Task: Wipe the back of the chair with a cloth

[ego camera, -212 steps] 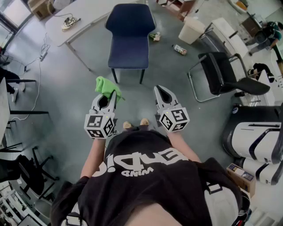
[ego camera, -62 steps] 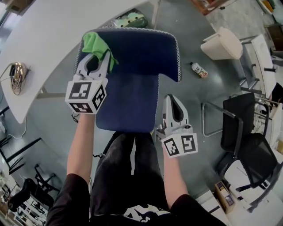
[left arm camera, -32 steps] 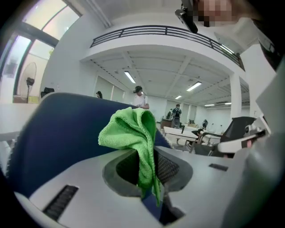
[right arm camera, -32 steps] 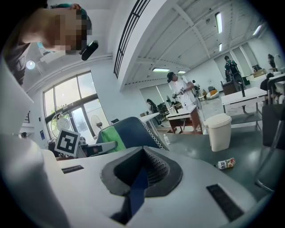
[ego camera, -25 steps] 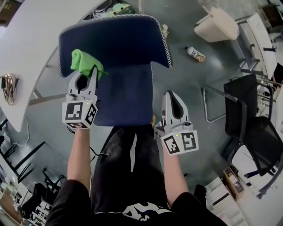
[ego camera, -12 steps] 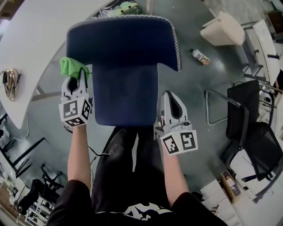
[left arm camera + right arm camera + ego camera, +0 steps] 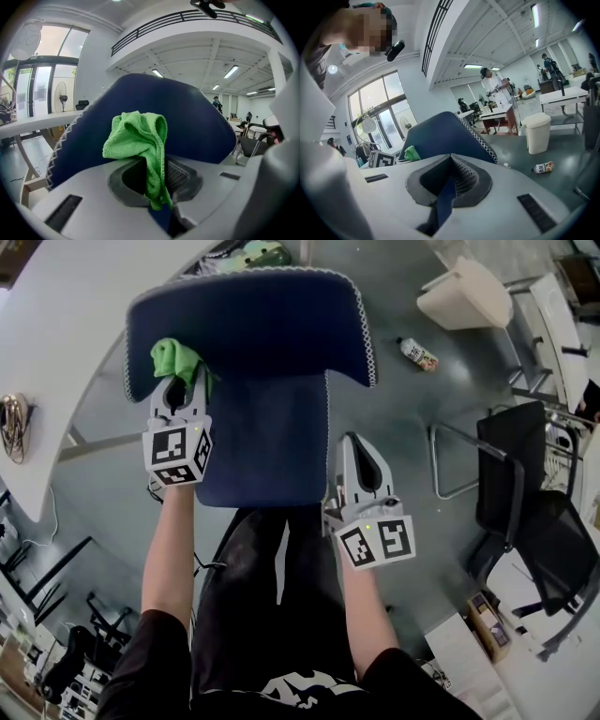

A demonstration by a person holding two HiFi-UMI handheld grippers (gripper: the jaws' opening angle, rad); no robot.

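Your left gripper [image 7: 181,382] clamps the green cloth [image 7: 174,356], chair back [image 7: 262,324] just beyond its jaws. Your right gripper [image 7: 352,442] is clenched, empty.

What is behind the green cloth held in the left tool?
The navy chair back rises right behind the cloth, which the left tool clamps. The patch beneath the cloth is covered.
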